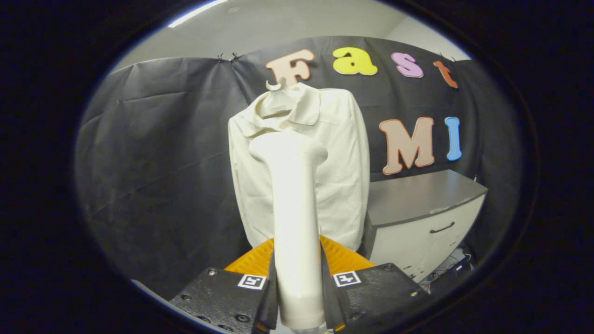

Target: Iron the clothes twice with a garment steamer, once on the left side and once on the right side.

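Observation:
A cream collared shirt (341, 185) hangs on a white hanger (278, 93) against the black cloth wall, straight ahead of me. My gripper (298, 283) is shut on the handle of a white garment steamer (293, 218), which stands upright between the fingers. The steamer's head (287, 150) sits in front of the shirt's upper chest, just below the collar and slightly left of the shirt's middle. I cannot tell whether the head touches the fabric. The steamer hides the middle strip of the shirt.
A low cabinet (427, 218) with a grey top and a white front with a dark handle stands right of the shirt. An orange ribbed object (341, 257) lies below the shirt, behind the fingers. Cables lie on the floor by the cabinet.

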{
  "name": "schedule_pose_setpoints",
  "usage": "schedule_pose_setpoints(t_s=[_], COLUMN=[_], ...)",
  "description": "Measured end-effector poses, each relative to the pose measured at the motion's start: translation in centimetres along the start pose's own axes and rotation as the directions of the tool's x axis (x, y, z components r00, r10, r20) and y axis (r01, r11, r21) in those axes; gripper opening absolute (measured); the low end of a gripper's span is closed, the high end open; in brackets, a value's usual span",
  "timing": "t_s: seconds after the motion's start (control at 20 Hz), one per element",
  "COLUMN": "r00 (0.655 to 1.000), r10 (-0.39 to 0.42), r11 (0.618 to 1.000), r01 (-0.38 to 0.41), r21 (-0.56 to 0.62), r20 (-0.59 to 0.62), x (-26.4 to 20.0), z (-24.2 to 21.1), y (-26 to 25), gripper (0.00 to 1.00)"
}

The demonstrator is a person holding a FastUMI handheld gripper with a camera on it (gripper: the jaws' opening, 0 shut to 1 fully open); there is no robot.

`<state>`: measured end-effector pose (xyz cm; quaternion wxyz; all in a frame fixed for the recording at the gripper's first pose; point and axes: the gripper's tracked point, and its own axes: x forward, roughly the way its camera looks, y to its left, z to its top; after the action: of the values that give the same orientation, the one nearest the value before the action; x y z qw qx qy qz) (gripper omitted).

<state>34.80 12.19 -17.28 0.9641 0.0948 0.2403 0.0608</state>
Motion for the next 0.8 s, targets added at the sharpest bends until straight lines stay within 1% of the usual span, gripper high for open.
schedule_pose_setpoints(t_s=[0.15,0.3,0.45,0.6,0.75,0.8], r00=[0.997,0.990,0.986,0.987,0.987,0.987], r10=[0.070,0.108,0.129,0.112,0.044,0.032], r11=[0.997,0.994,0.991,0.993,0.996,0.997], r01=[-0.069,-0.105,-0.124,-0.107,-0.032,-0.021], r21=[-0.015,-0.041,-0.055,-0.047,-0.081,-0.071], r20=[0.030,0.091,0.102,0.118,0.155,0.159], x=[3.3,6.3,9.3,11.9,14.2,15.0], z=[1.0,1.7,1.1,1.4,1.6,1.1], y=[4.2,7.3,9.3,9.2,7.6,7.4], gripper=[0.38,0.38,0.38,0.38,0.38,0.38])
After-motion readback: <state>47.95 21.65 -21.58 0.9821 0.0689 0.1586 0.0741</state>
